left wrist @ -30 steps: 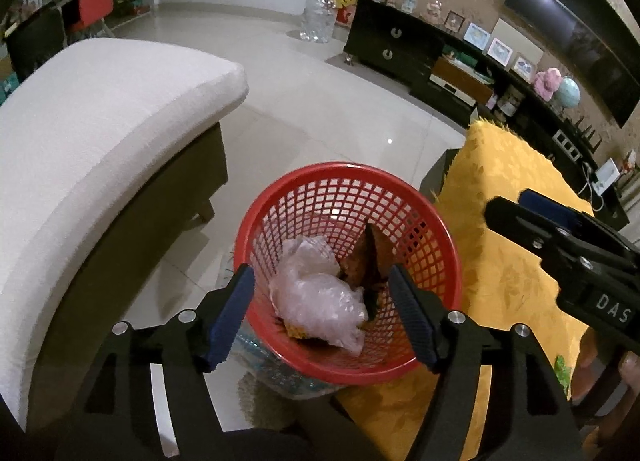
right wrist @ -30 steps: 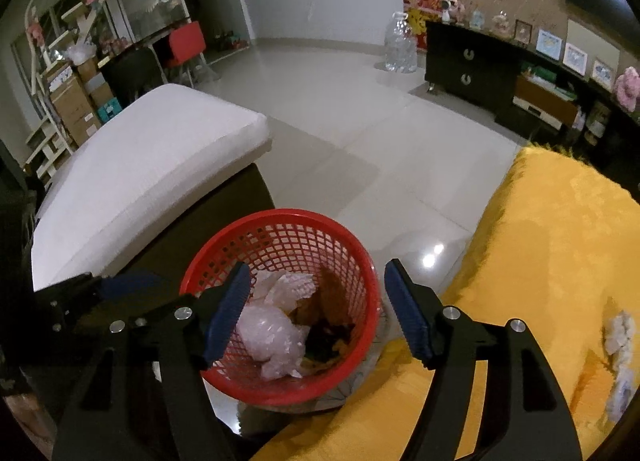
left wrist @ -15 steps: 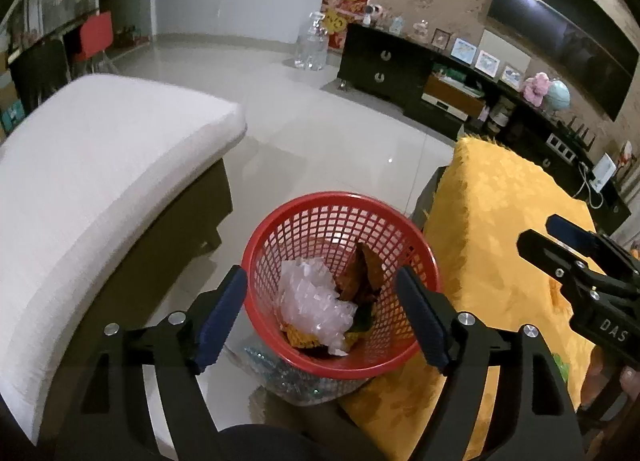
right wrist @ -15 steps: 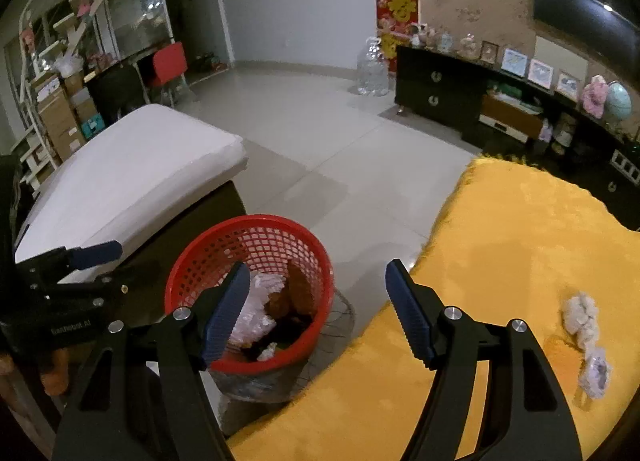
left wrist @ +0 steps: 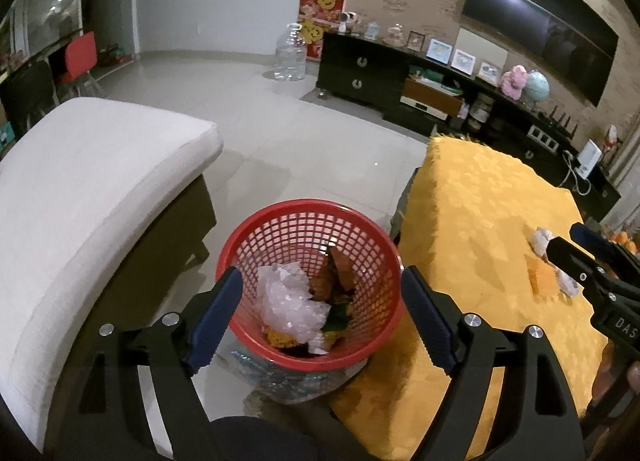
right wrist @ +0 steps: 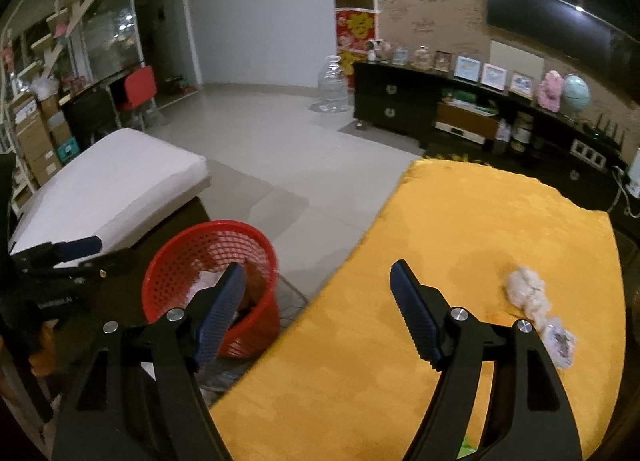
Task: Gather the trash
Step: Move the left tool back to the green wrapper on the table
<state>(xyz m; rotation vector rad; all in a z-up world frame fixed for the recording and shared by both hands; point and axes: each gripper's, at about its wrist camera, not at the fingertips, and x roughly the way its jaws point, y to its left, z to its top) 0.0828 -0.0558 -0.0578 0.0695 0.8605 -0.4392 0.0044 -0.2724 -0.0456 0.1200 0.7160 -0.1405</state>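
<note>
left wrist view: the left gripper (left wrist: 322, 311) hangs above the red basket (left wrist: 308, 217), jaws wide, just been opening, gripping nothing. crumpled clear plastic (left wrist: 288, 301) and brown scraps (left wrist: 334, 275) lie in the basket, which stands on the floor beside the yellow-covered table (left wrist: 480, 221).

right wrist view: the right gripper (right wrist: 316, 301) is over the table's left edge, jaws wide, just been opening, empty. a white wad (right wrist: 526, 291) and a small wrapper (right wrist: 560, 341) lie near the table's right edge.

Dim warm indoor light — fisheye bending, black corners; mild blur, faint floor glare.
</note>
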